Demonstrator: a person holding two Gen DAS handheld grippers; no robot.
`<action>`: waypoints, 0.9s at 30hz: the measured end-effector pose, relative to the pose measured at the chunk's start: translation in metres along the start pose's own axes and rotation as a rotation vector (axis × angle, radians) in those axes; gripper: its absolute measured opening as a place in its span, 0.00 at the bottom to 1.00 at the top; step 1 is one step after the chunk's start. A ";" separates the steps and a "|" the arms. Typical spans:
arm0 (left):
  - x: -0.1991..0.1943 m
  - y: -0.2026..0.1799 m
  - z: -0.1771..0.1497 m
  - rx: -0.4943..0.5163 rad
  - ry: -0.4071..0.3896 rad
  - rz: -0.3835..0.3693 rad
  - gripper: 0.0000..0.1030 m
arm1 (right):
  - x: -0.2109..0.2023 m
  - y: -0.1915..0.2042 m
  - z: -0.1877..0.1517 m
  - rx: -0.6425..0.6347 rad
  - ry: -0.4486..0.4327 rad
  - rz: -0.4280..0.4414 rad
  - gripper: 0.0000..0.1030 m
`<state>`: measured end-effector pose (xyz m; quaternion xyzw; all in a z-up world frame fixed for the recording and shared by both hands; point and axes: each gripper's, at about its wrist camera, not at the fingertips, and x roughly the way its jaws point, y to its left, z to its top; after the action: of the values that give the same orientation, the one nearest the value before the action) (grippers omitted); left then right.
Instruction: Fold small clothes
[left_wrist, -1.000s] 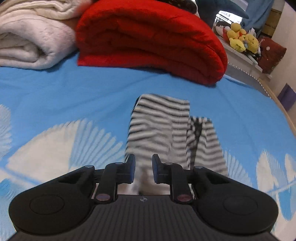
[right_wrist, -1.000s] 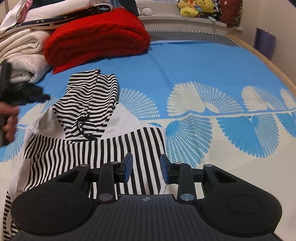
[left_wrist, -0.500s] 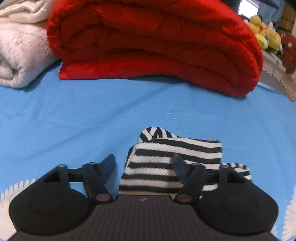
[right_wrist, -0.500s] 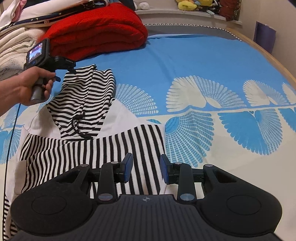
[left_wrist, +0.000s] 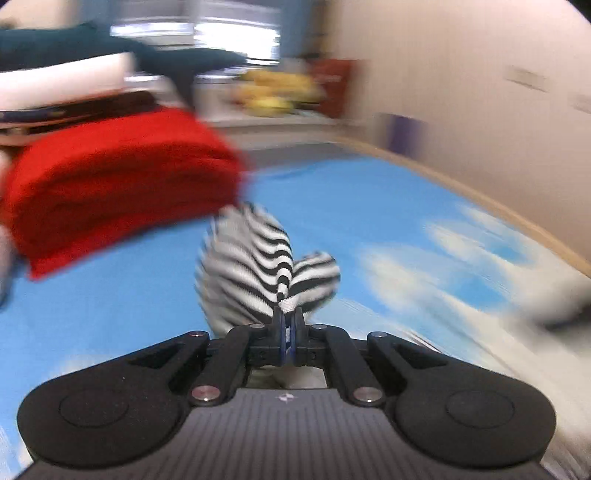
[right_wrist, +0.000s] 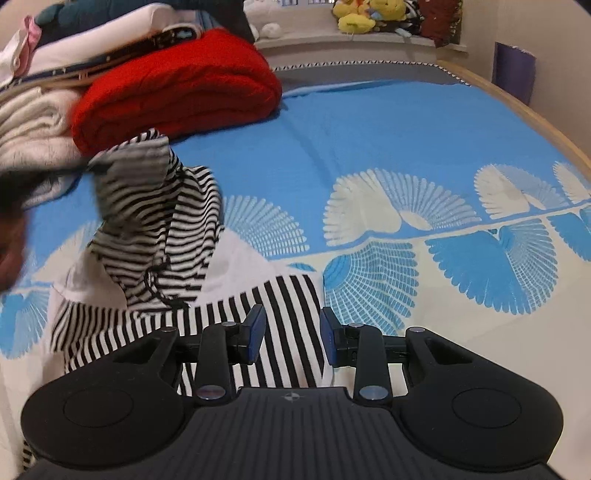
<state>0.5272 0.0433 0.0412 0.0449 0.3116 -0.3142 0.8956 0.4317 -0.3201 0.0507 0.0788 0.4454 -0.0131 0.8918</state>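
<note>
Between the pressed-together pads of the left gripper (left_wrist: 287, 320) sits the striped garment (left_wrist: 255, 269); ahead of the right gripper (right_wrist: 292, 334), jaws spread, lies its striped hem, unpinched

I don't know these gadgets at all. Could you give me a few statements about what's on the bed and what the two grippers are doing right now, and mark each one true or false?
1. The left gripper is pinching striped cloth. True: its jaws are shut on the striped garment.
2. The right gripper is clamped on the garment. False: its jaws stand apart above the stripes, gripping nothing.
3. A folded red blanket lies beyond the garment. True.
4. The bedsheet is plain green. False: it is blue with white fan shapes.
5. Yellow plush toys sit on the far ledge. True.
</note>
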 end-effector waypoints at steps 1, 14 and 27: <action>-0.024 -0.019 -0.022 0.028 0.041 -0.068 0.02 | -0.003 -0.001 0.000 0.012 -0.007 0.001 0.33; -0.108 0.004 -0.137 -0.792 0.218 0.232 0.34 | -0.027 -0.003 -0.019 0.154 0.021 0.149 0.33; -0.059 0.005 -0.192 -0.978 0.464 0.262 0.46 | 0.051 0.029 -0.076 0.167 0.356 0.162 0.40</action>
<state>0.3920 0.1318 -0.0785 -0.2697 0.6019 -0.0007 0.7517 0.4049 -0.2778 -0.0311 0.1888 0.5856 0.0358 0.7875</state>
